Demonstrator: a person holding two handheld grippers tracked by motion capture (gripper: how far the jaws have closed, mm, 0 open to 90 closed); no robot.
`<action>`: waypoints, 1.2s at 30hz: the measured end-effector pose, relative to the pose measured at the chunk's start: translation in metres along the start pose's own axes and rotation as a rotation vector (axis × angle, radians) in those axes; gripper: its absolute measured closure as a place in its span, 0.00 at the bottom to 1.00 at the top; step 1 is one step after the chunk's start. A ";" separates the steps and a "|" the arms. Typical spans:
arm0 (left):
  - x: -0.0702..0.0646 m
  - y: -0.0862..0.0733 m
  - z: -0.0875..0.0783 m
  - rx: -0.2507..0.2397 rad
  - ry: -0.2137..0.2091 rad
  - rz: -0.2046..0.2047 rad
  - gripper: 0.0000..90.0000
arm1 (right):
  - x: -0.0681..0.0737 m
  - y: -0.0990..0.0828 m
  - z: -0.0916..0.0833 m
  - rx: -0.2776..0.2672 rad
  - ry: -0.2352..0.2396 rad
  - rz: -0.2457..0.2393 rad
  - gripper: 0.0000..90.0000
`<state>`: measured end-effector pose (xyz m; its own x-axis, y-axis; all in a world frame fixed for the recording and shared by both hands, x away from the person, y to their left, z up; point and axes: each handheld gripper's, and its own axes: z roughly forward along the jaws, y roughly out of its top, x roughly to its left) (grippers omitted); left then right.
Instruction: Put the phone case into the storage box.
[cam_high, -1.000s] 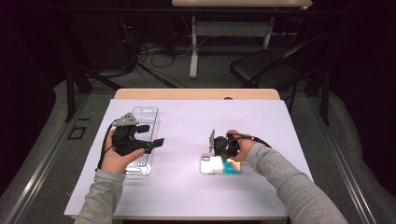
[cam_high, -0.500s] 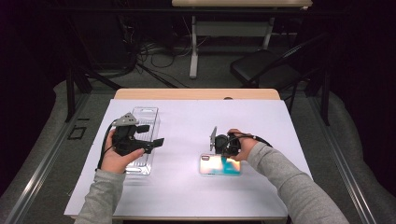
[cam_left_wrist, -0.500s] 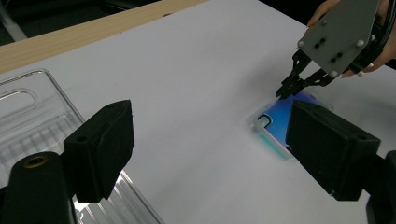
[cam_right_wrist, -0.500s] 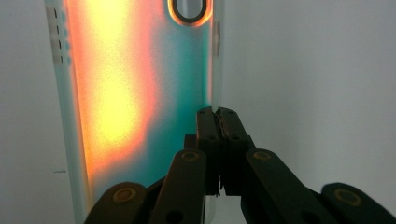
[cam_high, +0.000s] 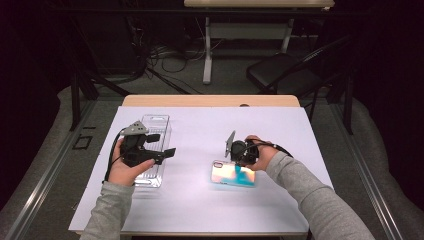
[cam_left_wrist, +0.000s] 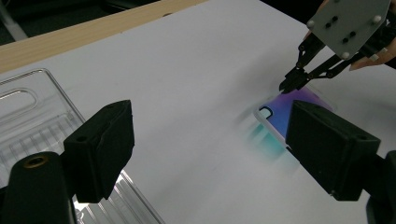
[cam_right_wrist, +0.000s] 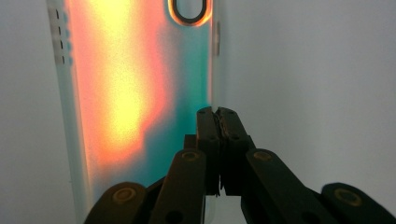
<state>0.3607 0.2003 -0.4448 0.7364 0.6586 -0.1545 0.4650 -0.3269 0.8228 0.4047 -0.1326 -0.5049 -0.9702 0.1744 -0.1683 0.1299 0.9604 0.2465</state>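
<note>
Meanwhile, right gripper (cam_high: 237, 167): jaws pinched together on the long edge of an iridescent phone case (cam_high: 227, 174) lying flat on the white table (cam_high: 200, 135) | left gripper (cam_high: 162, 145): jaws spread, empty, above a clear plastic tray (cam_high: 159, 125).

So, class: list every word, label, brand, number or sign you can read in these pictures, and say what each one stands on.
None: no readable word, number, brand or sign stands anywhere.
Phone case: iridescent and plain, no print.
Clear plastic tray: moulded ribs, no lettering.
Grey plate on the right gripper: screw holes, no marking.
White table cover: blank.
</note>
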 end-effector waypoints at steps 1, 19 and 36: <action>0.000 0.000 0.000 0.000 0.000 0.000 0.17 | 0.000 0.000 -0.001 -0.009 -0.001 0.010 0.99; 0.000 0.000 0.000 -0.002 0.000 -0.002 0.17 | 0.002 0.011 -0.023 -0.149 -0.078 0.119 0.99; -0.001 0.000 0.000 -0.023 -0.010 -0.006 0.18 | 0.001 0.016 -0.038 -0.271 -0.185 0.280 0.99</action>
<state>0.3598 0.1998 -0.4446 0.7388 0.6534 -0.1653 0.4581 -0.3069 0.8343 0.3979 -0.1247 -0.4653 -0.8490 0.4797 -0.2214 0.3005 0.7831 0.5445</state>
